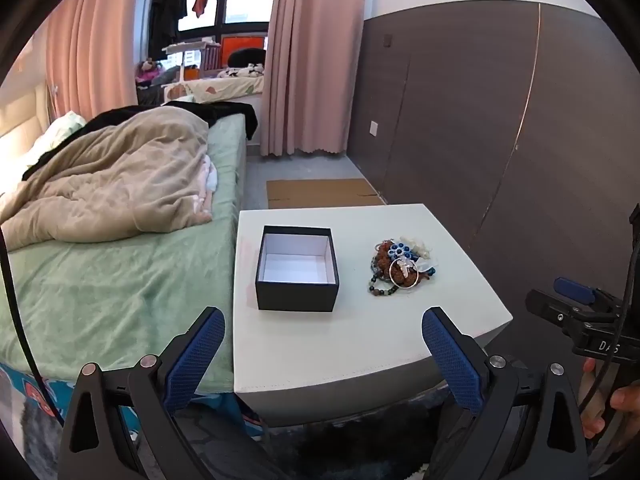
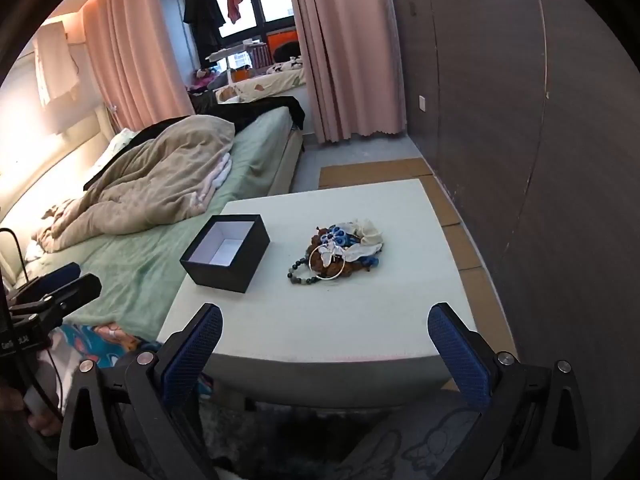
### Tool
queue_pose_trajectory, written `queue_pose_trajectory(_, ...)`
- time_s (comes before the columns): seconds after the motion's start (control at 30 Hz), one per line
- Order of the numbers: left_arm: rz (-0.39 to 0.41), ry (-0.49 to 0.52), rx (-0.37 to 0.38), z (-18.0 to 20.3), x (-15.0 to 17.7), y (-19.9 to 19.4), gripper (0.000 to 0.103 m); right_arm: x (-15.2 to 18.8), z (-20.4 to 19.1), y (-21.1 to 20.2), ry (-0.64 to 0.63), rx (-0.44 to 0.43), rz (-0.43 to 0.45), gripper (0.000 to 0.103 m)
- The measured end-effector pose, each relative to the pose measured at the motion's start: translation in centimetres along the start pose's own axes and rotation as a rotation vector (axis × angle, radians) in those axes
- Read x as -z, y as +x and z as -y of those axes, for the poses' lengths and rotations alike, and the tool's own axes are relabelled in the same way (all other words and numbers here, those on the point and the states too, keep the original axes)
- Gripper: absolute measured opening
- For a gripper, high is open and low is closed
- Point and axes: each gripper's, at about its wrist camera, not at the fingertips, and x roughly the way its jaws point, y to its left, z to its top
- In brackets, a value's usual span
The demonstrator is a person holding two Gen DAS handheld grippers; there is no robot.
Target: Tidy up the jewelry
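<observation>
A bed (image 1: 120,240) with a green sheet and a rumpled beige blanket runs along the left side of the room. Pushed up against it is a white table (image 1: 352,340), whose near edge lies between and just beyond both pairs of blue-padded fingers.

On the table's left half stands a black box (image 1: 297,268), lidless, its white inside bare. Well apart from it on the right half lies the jewelry pile (image 1: 402,266): dark and brown beaded strands, blue flower pieces, white cloth bits and a silver ring (image 2: 326,262) lying on top.

The left gripper (image 1: 322,350) is spread wide with nothing between its pads; it hangs short of the table, the box ahead of it. The right gripper (image 2: 326,346) stands just as wide and empty, touching nothing, the pile straight ahead and farther back on the tabletop.
</observation>
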Motion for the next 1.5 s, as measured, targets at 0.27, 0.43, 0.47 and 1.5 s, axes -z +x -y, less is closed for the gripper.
queue_pose_trajectory(0.27, 0.0, -0.008, -0.015, 0.6, -0.4, 0.5, 0.099, -0.4, 0.5, 0.2, 0.022, -0.01, -0.031, 0.103)
queue_pose_trajectory(0.43, 0.012, -0.002, -0.01, 0.6, -0.1, -0.1, 0.099, -0.3, -0.1, -0.8, 0.036, 0.025, -0.008, 0.103)
queue_pose_trajectory(0.47, 0.019, 0.001, -0.007, 0.8, 0.0, -0.6, 0.099, -0.3, -0.1, -0.9, 0.037, 0.024, -0.007, 0.103)
queue_pose_trajectory(1.5, 0.03, 0.031, 0.016, 3.4, -0.6, -1.5, 0.099, -0.6, 1.0, -1.9, 0.016, 0.038, 0.011, 0.103)
